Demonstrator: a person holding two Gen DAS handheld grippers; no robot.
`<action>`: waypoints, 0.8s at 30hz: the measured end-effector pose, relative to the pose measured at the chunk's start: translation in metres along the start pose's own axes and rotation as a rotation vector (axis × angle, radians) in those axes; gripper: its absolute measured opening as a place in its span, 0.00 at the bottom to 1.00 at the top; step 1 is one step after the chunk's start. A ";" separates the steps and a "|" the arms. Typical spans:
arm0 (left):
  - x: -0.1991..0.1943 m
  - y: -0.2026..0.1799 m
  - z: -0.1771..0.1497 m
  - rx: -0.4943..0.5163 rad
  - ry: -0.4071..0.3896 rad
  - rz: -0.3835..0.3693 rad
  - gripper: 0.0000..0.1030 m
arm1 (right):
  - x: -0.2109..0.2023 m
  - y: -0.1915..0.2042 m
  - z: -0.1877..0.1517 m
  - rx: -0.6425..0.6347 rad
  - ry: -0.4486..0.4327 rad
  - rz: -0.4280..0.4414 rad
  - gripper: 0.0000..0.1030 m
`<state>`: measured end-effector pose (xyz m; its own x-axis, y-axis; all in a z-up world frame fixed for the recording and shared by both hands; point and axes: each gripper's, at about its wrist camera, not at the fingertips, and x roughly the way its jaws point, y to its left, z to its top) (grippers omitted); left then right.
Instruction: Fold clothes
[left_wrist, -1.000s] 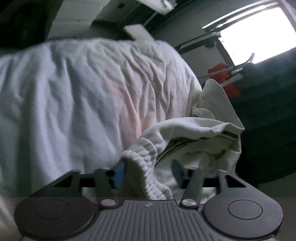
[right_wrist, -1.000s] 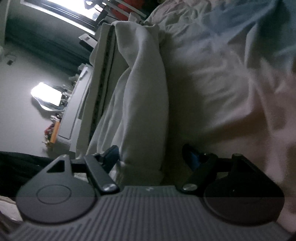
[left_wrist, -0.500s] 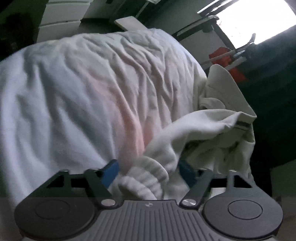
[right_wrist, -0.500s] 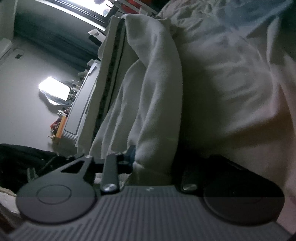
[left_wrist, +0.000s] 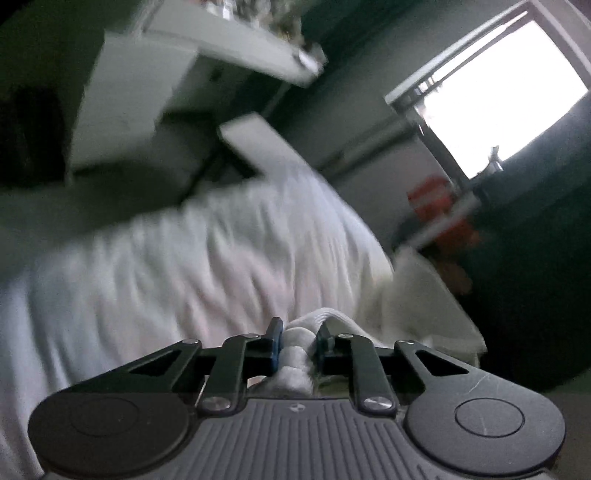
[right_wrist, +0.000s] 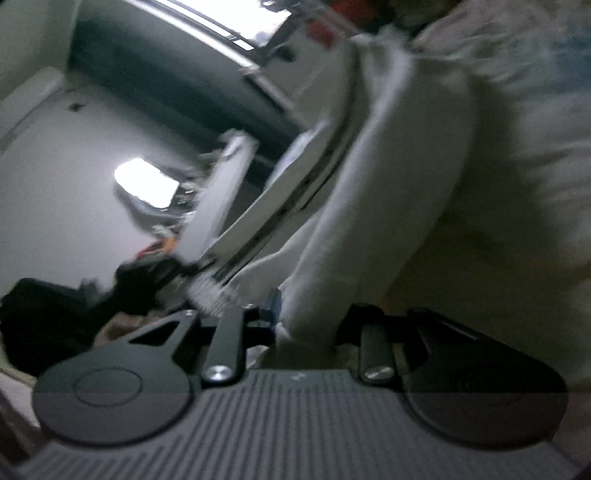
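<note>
White, crumpled bedding covers the bed (left_wrist: 192, 266), which fills the space ahead of and to the left of the left fingers; in the right wrist view it lies to the right of the fingers (right_wrist: 524, 155). Both views are smeared with blur, so fine detail is uncertain.

Cream in colour, the sweatshirt (right_wrist: 388, 177) hangs bunched between the two tools, a dark stripe running along one edge of it out beyond the right fingers. It is draped and twisted, not laid flat, so how far the fold has got cannot be read.

Ahead of the right gripper (right_wrist: 308, 317) a thick roll of the fabric runs down into the clenched fingers. That bulk is the risk: a thick roll can creep out of the pinch if it is pulled hard.

Smallest is the ribbed cuff (left_wrist: 299, 350), pinched in the left gripper (left_wrist: 298, 341), fingers clamped close on it. Ribbing stretches, so pulling the two tools apart could drag the cuff free, or leave the sleeve twisted and the fold crooked.
</note>
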<state>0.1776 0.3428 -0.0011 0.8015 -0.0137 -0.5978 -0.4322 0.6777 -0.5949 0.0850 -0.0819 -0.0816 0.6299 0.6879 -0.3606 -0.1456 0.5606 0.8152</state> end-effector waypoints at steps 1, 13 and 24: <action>0.000 -0.005 0.017 0.013 -0.034 0.029 0.18 | 0.016 0.012 -0.004 0.005 0.014 0.028 0.26; 0.068 0.001 0.066 0.189 -0.032 0.222 0.25 | 0.171 0.045 -0.032 -0.144 0.262 0.032 0.27; 0.003 -0.065 0.009 0.304 -0.068 0.142 0.87 | 0.109 0.066 -0.003 -0.237 0.207 0.001 0.65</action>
<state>0.2112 0.3054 0.0406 0.7722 0.1392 -0.6199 -0.4070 0.8576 -0.3144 0.1419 0.0318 -0.0688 0.4645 0.7540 -0.4644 -0.3354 0.6352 0.6958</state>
